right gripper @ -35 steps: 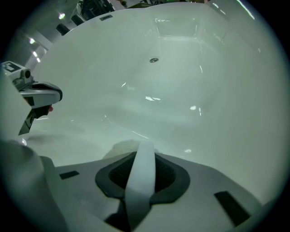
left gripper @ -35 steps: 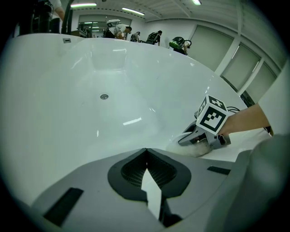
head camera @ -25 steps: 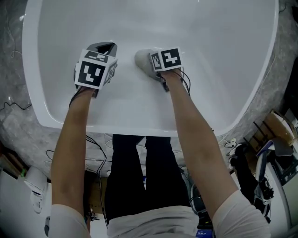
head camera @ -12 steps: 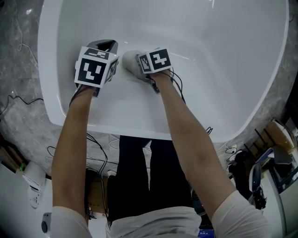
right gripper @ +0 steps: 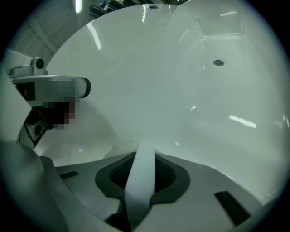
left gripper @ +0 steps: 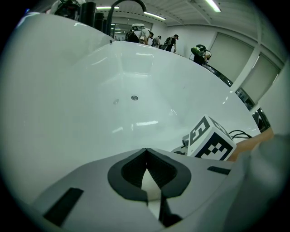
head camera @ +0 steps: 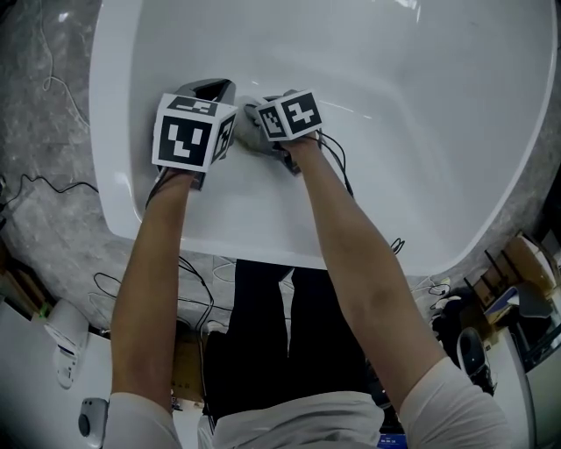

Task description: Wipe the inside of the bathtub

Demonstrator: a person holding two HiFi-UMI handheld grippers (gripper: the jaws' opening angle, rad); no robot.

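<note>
right gripper (right gripper: 142, 156) is clamped on a pale cloth (right gripper: 140, 181). a strip of it runs up between the pads and the rest is bunched ahead against the white inner wall of the bathtub (head camera: 412, 149). from the head view the cloth sits low on the near left slope of the tub, just beside the left gripper (left gripper: 146, 156), whose jaws are pressed together with nothing held. the two grippers stand side by side, close, and the right one's marker cube (left gripper: 210, 140) shows at the lower right of the left gripper view. the drain (left gripper: 134, 97) lies well apart, down at the bottom of the tub. a dark curved tap (left gripper: 128, 3) rises past the far rim, with people (left gripper: 170, 41) beyond it. cables (head camera: 61, 186) trail over the grey floor (head camera: 35, 105) outside the tub.
</note>
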